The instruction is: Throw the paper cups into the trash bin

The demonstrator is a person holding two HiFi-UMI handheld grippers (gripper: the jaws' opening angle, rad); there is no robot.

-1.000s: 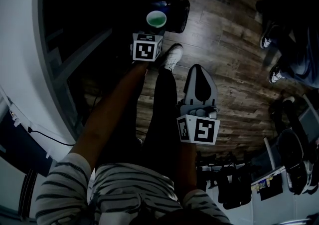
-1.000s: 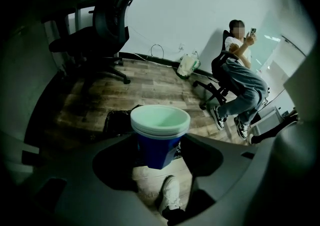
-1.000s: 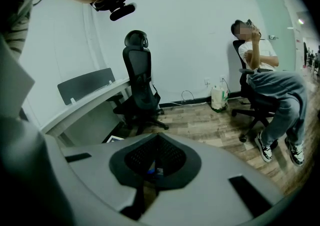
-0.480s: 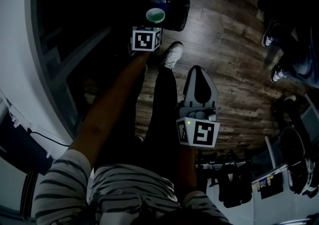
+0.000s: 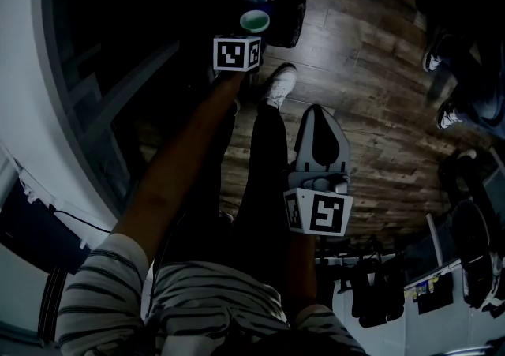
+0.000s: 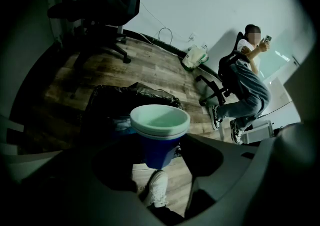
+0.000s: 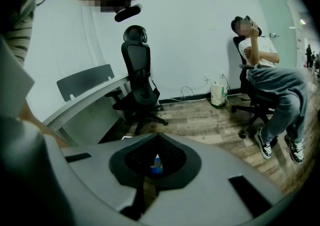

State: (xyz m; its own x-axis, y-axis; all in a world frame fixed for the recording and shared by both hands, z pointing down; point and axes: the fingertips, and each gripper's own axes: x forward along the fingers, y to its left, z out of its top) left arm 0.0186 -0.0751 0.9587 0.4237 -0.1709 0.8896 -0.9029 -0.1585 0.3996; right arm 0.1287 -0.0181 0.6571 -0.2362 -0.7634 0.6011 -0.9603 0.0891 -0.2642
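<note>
Stacked blue paper cups (image 6: 160, 132) with pale rims stand upright between the jaws of the left gripper (image 6: 161, 160), which is clamped on their lower wall; two rims show, one nested in the other. They hang just on the near side of the black bag-lined trash bin (image 6: 117, 104), whose open mouth lies right behind them. In the head view the stack sits over the bin's near left rim. The right gripper (image 5: 318, 121) hangs low at the right with its jaws pressed together and nothing in them, well apart from the bin.

I judge this to be the carry-and-drop step: the cups are held over the bin's edge and not yet let go. The next move calls for a short reach farther out, so the stack is squarely over the opening, and then spreading the jaws. Let go from here, the stack might clip the crumpled bag edge and roll onto the wood plank floor (image 5: 371, 54).

The person's white sneaker (image 5: 278, 86) stands just near of the bin, under the cups. A curved white desk edge (image 5: 31, 110) closes the left side. A black office chair (image 6: 107, 4) stands far left beyond the bin and a seated person (image 6: 245, 74) is far right, both well apart from the drop, and the floor right of the bin lies open
</note>
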